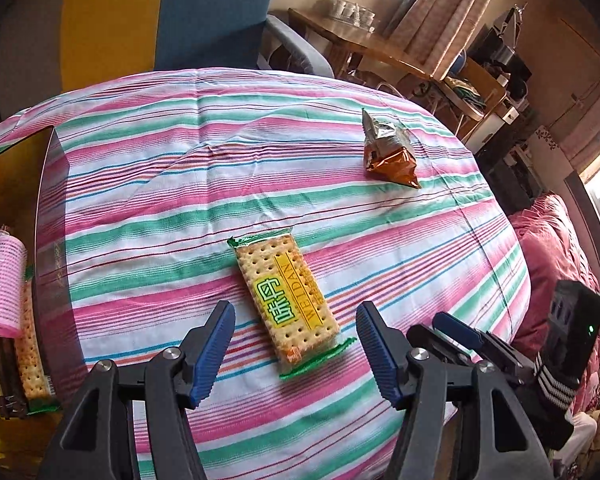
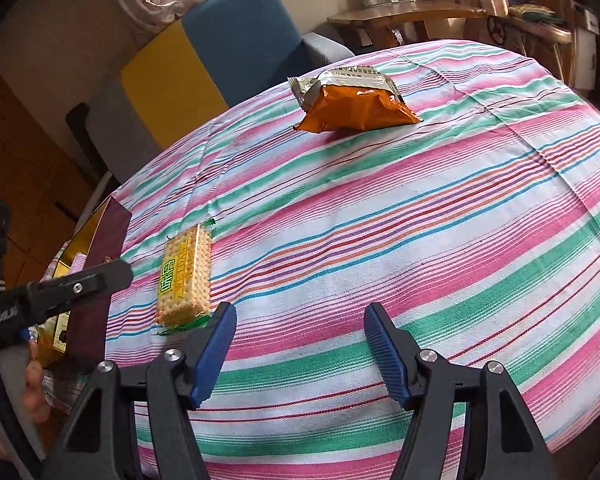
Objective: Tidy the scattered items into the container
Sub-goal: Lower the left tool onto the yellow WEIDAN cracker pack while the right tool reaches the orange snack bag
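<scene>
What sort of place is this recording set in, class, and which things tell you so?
Probably a lived-in home room: a table under a pink, green and white striped cloth, a blue and yellow upholstered chair, beige window curtains, and a pink quilted blanket alongside.

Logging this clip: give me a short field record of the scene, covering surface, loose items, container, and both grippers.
surface: striped tablecloth
loose items: cracker packet; orange snack bag, farther back
container: box at the table's left edge, already holding a pink roll and more crackers
left gripper: open, empty, cracker packet lying between its fingers' line
right gripper: open, empty, above bare cloth
</scene>
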A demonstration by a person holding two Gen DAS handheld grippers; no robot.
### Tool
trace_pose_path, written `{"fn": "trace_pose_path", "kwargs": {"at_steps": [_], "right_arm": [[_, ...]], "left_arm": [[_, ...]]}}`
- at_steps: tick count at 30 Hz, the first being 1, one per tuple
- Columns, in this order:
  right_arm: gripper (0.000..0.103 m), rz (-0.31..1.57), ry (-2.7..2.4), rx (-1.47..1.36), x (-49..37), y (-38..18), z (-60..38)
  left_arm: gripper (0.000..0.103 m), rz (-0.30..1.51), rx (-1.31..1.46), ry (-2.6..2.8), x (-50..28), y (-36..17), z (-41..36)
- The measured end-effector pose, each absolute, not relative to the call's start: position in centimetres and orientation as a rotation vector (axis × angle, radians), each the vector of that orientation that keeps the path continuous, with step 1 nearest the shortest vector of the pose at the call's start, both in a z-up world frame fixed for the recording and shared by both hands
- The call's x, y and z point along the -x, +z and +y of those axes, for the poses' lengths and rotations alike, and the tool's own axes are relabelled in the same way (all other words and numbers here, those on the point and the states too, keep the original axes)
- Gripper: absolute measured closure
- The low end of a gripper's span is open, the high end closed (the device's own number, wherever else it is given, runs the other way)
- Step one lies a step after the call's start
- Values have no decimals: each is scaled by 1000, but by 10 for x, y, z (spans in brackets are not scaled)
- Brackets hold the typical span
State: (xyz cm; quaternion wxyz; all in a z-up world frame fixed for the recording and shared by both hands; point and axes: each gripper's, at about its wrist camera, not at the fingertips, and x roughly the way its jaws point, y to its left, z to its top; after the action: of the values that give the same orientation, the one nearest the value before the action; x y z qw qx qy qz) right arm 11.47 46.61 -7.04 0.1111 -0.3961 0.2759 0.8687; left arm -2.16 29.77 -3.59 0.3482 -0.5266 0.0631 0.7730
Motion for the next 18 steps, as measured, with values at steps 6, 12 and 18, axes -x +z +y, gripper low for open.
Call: {"fn": "trace_pose_path", "kwargs": {"at_steps": [6,12,18], "right_arm": [[26,807,2580,1138,-116,-72,462],[22,833,2596,1122,-117,-73,463],[21,830,2605,1152,-114,-70,466]], "left_arm": [[39,273,1392,2030,27,-49,321],[39,370,1415,2026,29,-64,335],[40,310,1456,1993,35,-74,313]]}}
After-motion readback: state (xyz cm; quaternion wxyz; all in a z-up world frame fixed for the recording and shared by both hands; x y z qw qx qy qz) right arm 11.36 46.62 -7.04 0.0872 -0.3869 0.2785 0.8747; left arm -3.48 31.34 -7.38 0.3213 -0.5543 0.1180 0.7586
